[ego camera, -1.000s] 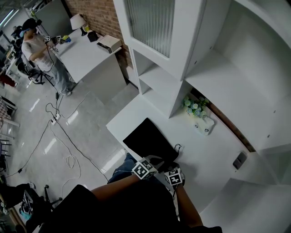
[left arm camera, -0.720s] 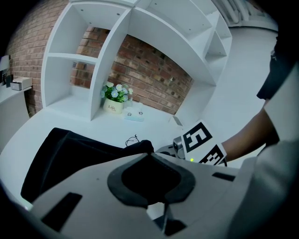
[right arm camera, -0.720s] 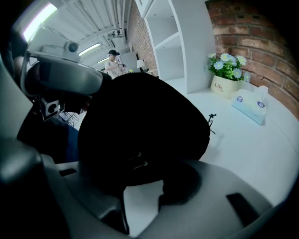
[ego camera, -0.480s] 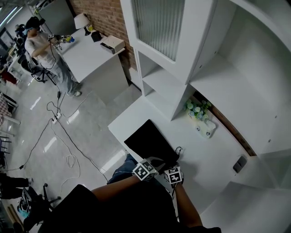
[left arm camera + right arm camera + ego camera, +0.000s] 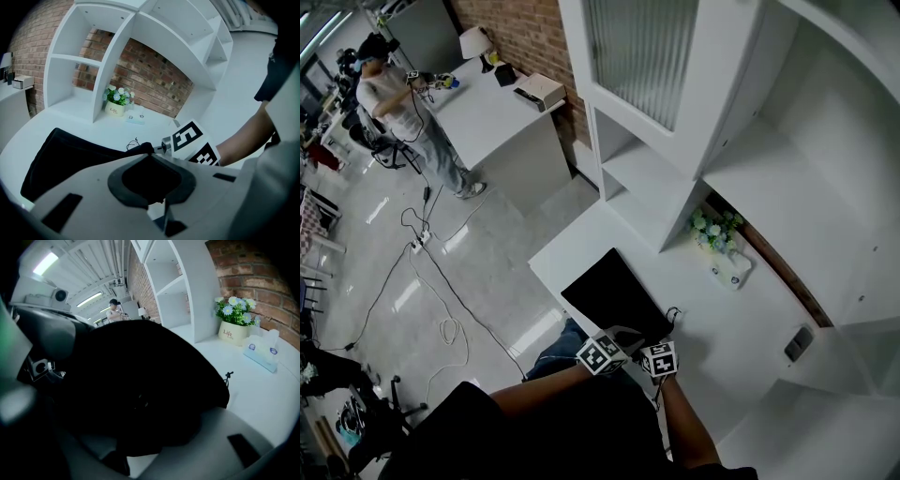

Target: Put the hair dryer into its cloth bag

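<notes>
The bag (image 5: 614, 298) is soft black cloth lying on the white surface (image 5: 722, 328), on the near side of the pot (image 5: 712, 232), toward the person. It should be light and limp and will sag and fold wherever it is not held. The hem by its mouth is the sensible place to take it, with 2 holds set apart so the opening stays wide. The left claw (image 5: 147, 157) is nearly closed, pinching a corner of that cloth on the edge facing the pot. The right claw (image 5: 140, 399) stands about half spread, clamped around a rounded black bulk that fills its gap. That bulk reads as bag cloth. No view shows the dryer in the open, so I judge it may already sit inside that swelling, but the bag's contents are hidden. A dryer would be hard, smooth-shelled and heavier than the cloth, so the bag needs support from below. A thin cord (image 5: 673, 311) trails from the bag toward the pot. The pot holds small pale flowers.
</notes>
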`<state>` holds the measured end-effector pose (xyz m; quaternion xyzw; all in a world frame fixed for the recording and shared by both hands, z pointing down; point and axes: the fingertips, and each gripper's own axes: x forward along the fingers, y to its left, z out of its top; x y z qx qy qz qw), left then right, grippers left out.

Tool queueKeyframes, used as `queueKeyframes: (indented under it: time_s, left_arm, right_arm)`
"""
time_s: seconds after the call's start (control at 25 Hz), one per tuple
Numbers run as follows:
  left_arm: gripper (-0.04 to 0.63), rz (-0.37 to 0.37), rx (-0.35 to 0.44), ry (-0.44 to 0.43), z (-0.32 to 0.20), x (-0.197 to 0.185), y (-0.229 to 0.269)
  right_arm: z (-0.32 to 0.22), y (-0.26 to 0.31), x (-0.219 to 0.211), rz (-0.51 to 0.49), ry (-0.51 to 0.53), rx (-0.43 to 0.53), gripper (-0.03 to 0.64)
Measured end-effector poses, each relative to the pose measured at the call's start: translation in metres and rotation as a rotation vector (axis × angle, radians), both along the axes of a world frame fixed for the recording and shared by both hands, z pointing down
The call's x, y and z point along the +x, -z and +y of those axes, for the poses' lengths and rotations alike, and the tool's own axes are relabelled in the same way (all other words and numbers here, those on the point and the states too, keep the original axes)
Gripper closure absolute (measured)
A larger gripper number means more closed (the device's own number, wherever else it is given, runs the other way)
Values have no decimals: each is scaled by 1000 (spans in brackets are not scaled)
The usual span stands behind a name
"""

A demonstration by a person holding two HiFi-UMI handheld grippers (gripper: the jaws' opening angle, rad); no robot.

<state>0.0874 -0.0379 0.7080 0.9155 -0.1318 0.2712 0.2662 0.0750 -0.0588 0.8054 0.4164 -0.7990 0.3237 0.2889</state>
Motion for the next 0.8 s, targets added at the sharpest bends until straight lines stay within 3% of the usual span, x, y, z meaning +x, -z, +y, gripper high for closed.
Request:
queueKeyframes:
  time_s: [0.6,0.8]
  left_arm:
    - [565,-11,-3,31,0,-11,-4]
    - [565,-20,-12,36,1,-9,-10]
  right_arm:
    - [1,-14,-11,-54,-12,-39,420]
    - [3,-9,-6,-53,-62,-2,414]
